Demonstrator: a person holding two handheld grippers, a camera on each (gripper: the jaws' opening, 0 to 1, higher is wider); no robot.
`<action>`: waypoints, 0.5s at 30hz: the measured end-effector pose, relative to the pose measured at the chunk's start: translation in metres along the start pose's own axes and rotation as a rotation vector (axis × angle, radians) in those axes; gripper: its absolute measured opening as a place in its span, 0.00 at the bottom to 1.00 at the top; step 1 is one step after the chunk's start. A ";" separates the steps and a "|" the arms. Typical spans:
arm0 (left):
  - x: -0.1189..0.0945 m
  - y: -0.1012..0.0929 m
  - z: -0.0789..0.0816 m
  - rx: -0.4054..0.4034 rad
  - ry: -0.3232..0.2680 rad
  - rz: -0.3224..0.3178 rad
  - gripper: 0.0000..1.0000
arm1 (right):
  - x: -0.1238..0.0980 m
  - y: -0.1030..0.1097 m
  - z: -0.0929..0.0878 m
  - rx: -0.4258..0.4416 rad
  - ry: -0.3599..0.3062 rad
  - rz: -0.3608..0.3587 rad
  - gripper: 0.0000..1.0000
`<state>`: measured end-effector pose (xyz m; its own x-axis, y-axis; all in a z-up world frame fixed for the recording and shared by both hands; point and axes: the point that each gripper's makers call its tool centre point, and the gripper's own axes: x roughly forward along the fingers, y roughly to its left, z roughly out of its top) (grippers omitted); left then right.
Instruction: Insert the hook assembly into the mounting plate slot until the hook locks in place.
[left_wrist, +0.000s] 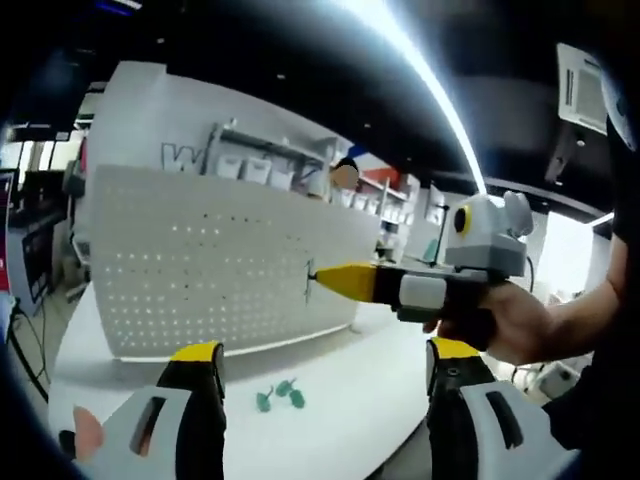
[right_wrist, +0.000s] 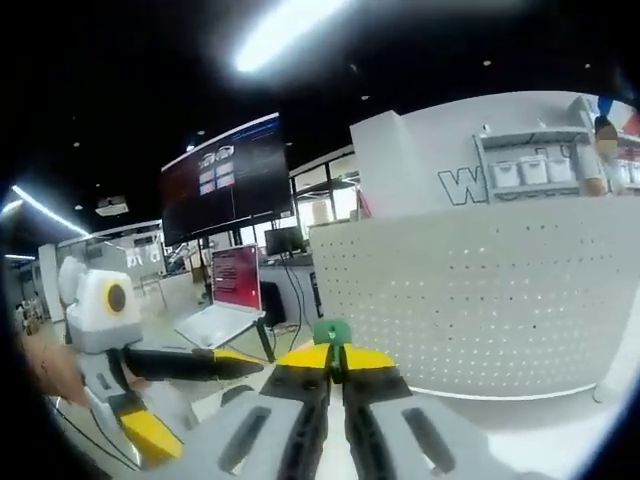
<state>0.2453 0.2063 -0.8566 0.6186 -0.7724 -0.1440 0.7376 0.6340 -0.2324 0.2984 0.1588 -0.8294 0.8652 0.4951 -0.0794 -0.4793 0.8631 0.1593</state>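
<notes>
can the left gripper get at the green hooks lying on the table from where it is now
Probably yes. The left gripper is open, and the spare green hooks lie on the white table just ahead between its jaws, nothing covering them. The right gripper is higher, at the pegboard.

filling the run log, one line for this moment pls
right gripper: shut on green hook | at pegboard | left gripper: open | spare hooks: on table

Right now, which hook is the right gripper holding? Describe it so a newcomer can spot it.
Find the white pegboard standing on the white table. The right gripper reaches in with yellow tips nearly at the board's face, shut on a small green hook. Unlike the loose green hooks lying on the table below, this hook is held up at the board.
</notes>
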 end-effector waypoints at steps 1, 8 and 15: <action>0.000 0.000 0.000 0.001 0.000 0.000 0.83 | 0.002 -0.003 0.000 -0.003 -0.001 -0.008 0.00; 0.000 0.002 -0.003 -0.005 0.007 -0.001 0.84 | 0.010 -0.023 0.007 -0.010 -0.036 -0.066 0.00; 0.000 0.007 -0.003 -0.008 0.002 0.016 0.86 | 0.013 -0.051 0.027 -0.058 -0.143 -0.180 0.00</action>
<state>0.2498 0.2104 -0.8613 0.6299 -0.7620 -0.1501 0.7253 0.6463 -0.2372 0.3382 0.1182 -0.8115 0.9476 0.3170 0.0396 -0.3194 0.9426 0.0976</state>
